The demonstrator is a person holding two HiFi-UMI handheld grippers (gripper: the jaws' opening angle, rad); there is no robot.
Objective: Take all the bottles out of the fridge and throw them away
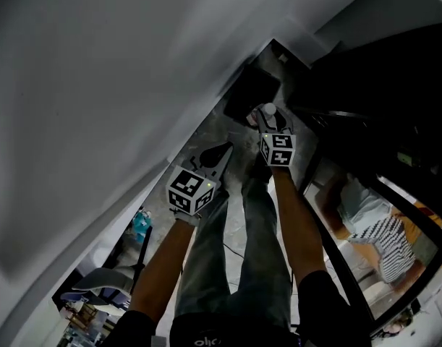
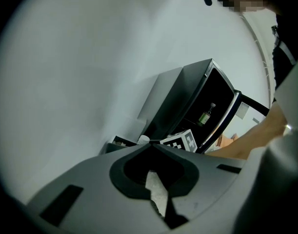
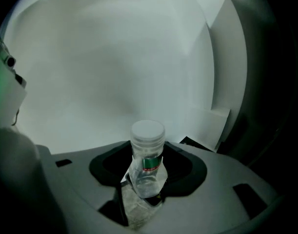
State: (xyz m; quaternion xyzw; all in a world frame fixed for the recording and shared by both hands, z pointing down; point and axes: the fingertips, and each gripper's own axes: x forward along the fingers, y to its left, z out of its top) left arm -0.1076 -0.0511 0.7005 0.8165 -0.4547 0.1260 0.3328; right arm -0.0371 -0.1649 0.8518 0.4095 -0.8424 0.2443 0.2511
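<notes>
Right gripper (image 3: pixel 149 150): jaws partly apart and clamped on the neck and shoulder of a clear bottle (image 3: pixel 147 165), which has a white cap and a green band below it. The bottle stands cap-up between the pads. In the head view this gripper (image 1: pixel 270 123) is stretched out to the far side, and the bottle (image 1: pixel 268 112) sits just at the near edge of a dark open-topped container (image 1: pixel 249 92) on the floor by the white wall (image 1: pixel 98 85).

Left gripper (image 2: pixel 151 146): jaw tips meet, with nothing between them (only floor shows through the gap behind the tips). In the head view it (image 1: pixel 222 152) hangs nearer than the right one and to its left, over the grey floor (image 1: pixel 239 208).

The fridge (image 2: pixel 163 99), black inside, stands to the right of the container with its door open. A green bottle (image 2: pixel 206 115) stands upright on a shelf inside it. I cannot tell whether other bottles are in there.
</notes>
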